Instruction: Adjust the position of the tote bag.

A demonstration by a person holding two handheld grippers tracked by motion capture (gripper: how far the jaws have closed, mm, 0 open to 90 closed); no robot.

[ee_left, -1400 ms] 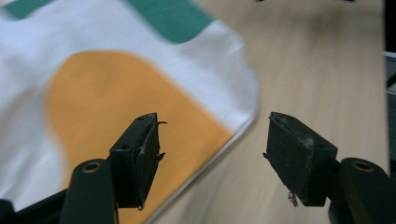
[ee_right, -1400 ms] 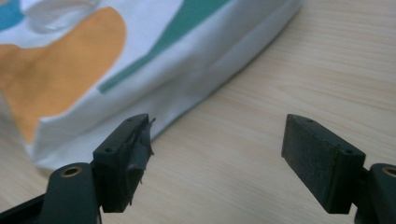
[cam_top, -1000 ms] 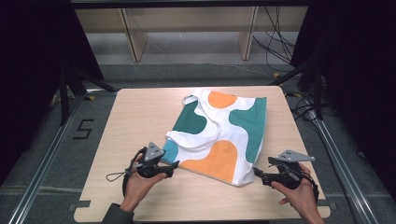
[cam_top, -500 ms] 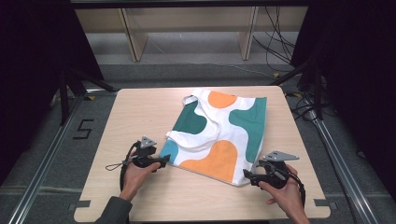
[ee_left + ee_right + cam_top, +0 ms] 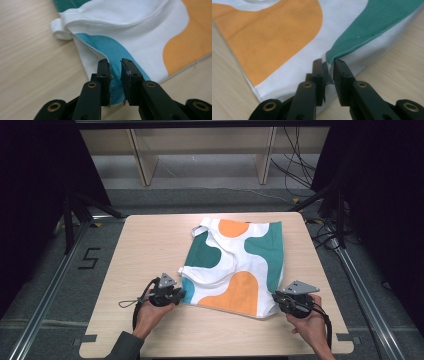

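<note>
At the near edge of the table (image 5: pixel 150 245), both grippers sit at the two near corners of a folded cloth printed in orange, teal and white (image 5: pixel 240 265). Seen along its own jaws, the left gripper (image 5: pixel 115 72) has just been closing, and its jaws now stand narrow with the cloth's blue-patched near-left corner gathered between them; the pads look pressed on the fabric. The right gripper (image 5: pixel 327 70) has likewise just been closing, its jaws pinching the near-right corner where the green patch meets the white hem. From above, the left gripper (image 5: pixel 172 295) and right gripper (image 5: pixel 281 301) hold opposite ends of the cloth's near hem, so the cloth lies straight ahead of both, running from that hem toward the far side of the table. Its long axis runs near to far, slightly slanted, with a strap-like loop lying across its left half. Neither hand is nearer, each having its own corner, so I judge the coming move is a two-handed lift or fold away from the person.
</note>
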